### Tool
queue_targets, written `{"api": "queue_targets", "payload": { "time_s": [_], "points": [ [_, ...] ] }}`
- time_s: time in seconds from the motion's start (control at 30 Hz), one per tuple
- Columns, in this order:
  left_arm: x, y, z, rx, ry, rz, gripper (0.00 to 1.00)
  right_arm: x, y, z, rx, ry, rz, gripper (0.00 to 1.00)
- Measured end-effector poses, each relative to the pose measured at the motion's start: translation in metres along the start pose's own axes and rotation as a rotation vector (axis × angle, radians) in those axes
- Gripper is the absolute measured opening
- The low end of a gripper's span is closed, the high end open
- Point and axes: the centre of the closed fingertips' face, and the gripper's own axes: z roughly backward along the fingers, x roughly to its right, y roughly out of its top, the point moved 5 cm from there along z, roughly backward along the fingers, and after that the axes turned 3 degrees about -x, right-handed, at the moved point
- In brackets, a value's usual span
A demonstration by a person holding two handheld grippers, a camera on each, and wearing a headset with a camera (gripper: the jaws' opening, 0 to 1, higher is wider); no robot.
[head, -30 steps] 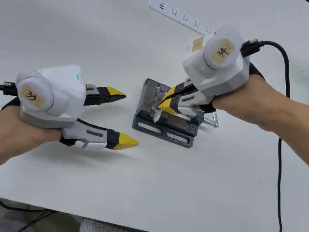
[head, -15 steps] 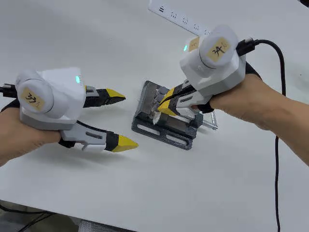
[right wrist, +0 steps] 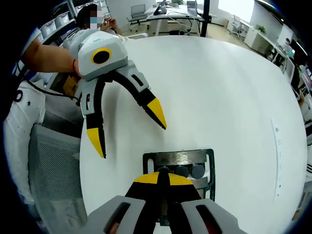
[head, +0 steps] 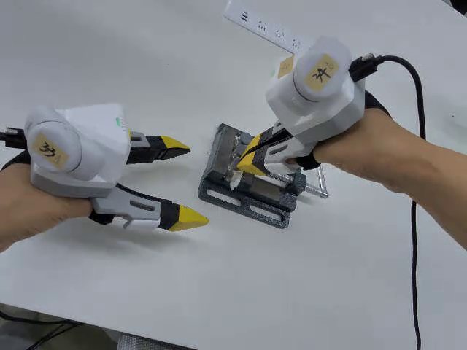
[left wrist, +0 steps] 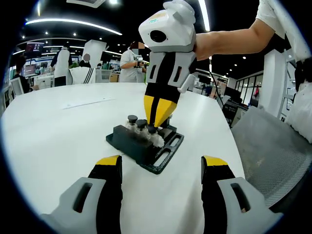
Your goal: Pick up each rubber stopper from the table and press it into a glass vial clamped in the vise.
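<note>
A white round table [head: 109, 292] in an open office carries the work, with a power strip [head: 263, 29] at its far edge. On it a dark vise [head: 248, 200] clamps three glass vials [left wrist: 141, 127] in a row, each capped dark. The right gripper [left wrist: 157, 119], jaws pressed together into one point, sits at the stopper [left wrist: 152, 129] of the end vial; I cannot tell whether it touches. The left gripper [head: 188, 181] hovers beside the vise, jaws spread, holding nothing. To seat the stopper well, I judge the push should run straight down the vial's axis and gently, since a sideways load could tilt the stopper or crack the glass.
</note>
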Motion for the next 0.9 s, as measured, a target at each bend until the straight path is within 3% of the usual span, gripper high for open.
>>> {"api": "queue_targets", "payload": {
  "time_s": [0.9],
  "points": [
    [-0.0021,0.0011,-0.0009,0.006,0.004,0.001,0.64,-0.0015,0.0045,-0.0002,-0.061,0.018,0.048,0.0]
  ]
}}
